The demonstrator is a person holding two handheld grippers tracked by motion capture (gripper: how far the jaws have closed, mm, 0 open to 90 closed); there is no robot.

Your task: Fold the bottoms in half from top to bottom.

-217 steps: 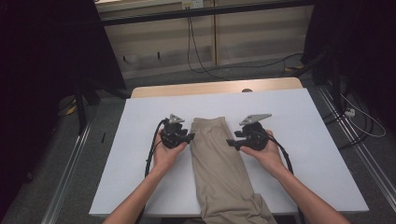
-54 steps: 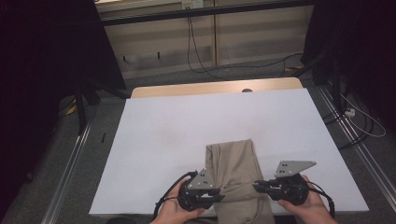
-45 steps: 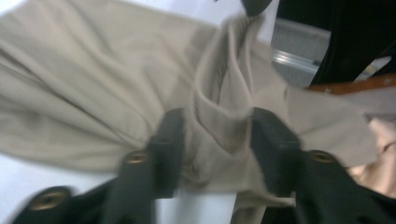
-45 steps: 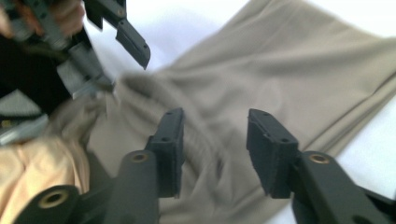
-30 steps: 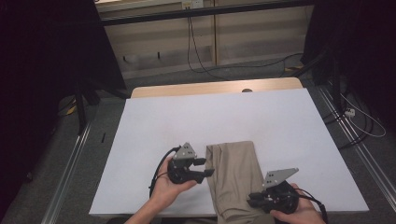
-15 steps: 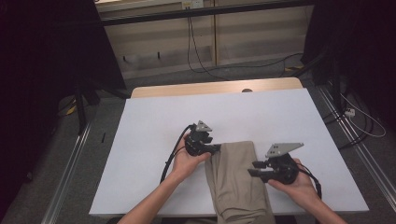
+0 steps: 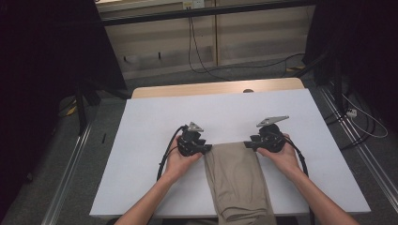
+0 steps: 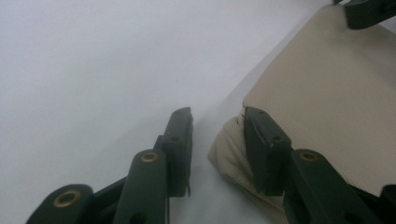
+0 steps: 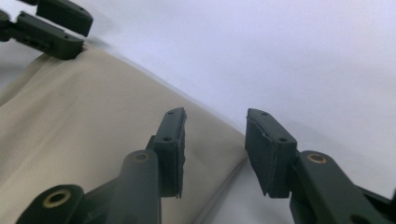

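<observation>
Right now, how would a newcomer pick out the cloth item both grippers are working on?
Start at the white table. Near its front edge lies the folded beige trousers, running off that edge. It is the one tan fabric strip, flanked by the left gripper and right gripper.

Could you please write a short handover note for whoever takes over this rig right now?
Left gripper: jaws apart at the left far corner of the folded beige trousers; they have just been closing, with the corner's edge beside one jaw but not pinched.
Right gripper: jaws apart straddling the right far corner; they have just been opening, nothing gripped.
Trousers: a long narrow strip on the white table, the near end hanging over the table's near edge.
Done: legs laid together lengthwise.
Left, probably: grip both far corners and fold the strip again; this is only my reading.
</observation>
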